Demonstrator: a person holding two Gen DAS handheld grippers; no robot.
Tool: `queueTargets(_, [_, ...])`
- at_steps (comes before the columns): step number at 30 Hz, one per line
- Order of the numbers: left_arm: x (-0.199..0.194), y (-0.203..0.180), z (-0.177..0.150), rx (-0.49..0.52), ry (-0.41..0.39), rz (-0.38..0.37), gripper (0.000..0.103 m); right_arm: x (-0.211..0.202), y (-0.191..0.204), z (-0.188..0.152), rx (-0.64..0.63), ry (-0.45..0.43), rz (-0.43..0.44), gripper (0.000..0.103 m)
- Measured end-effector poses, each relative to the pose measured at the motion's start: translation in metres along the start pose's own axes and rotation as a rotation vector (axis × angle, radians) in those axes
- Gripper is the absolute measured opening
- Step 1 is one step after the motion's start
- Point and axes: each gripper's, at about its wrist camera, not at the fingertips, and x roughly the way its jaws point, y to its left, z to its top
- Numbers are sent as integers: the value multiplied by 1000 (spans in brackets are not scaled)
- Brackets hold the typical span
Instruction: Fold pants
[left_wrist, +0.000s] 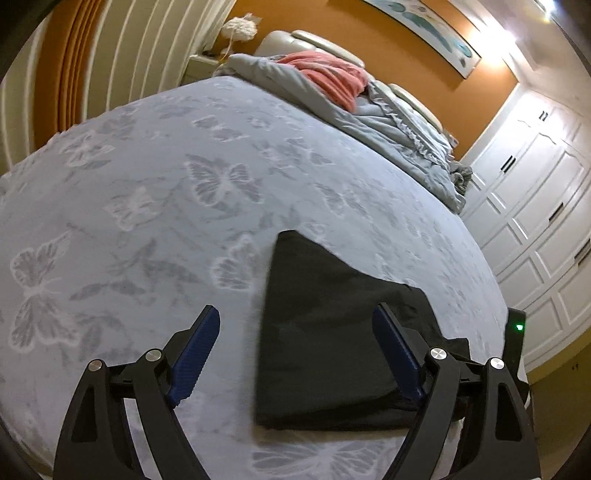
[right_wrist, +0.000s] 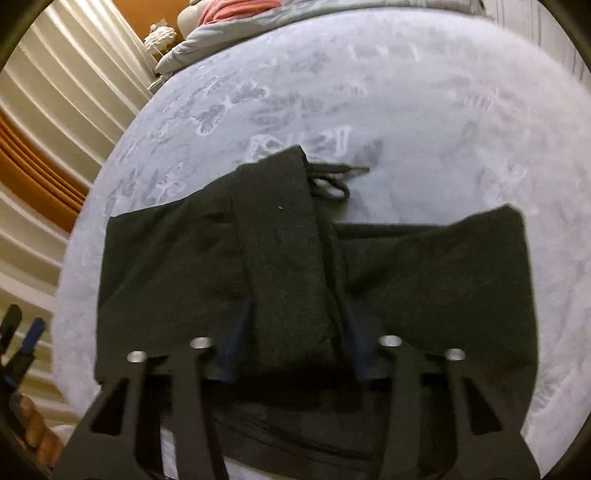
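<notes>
Where pants (right_wrist: 295, 258) lie, rumpled quilt (left_wrist: 388, 122) beyond

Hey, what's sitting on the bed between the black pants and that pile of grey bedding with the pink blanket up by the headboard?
Nothing: in the left wrist view, only bare butterfly-print sheet lies between the pants and the grey bedding.

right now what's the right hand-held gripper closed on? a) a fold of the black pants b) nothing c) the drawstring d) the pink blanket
a: in the right wrist view the right hand-held gripper has a raised fold of the black pants pinched between its blue fingers, while the drawstring lies loose on the bedsheet.
</notes>
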Motion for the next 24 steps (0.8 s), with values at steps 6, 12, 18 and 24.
queueTargets(6, [-12, 16, 0, -3, -8, 17, 82, -105, 27, 8, -54, -249, 217, 13])
queueTargets(12, [-8, 8, -2, 2, 16, -24, 82, -141, -25, -10, -37, -257, 32, 15])
queueTargets(18, [28, -25, -16, 44, 115, -45, 82, -72, -91, -46, 111, -20, -48, 23])
queueTargets(24, [70, -40, -29, -14, 250, -85, 82, -107, -93, -28, 64, -136, -113, 60])
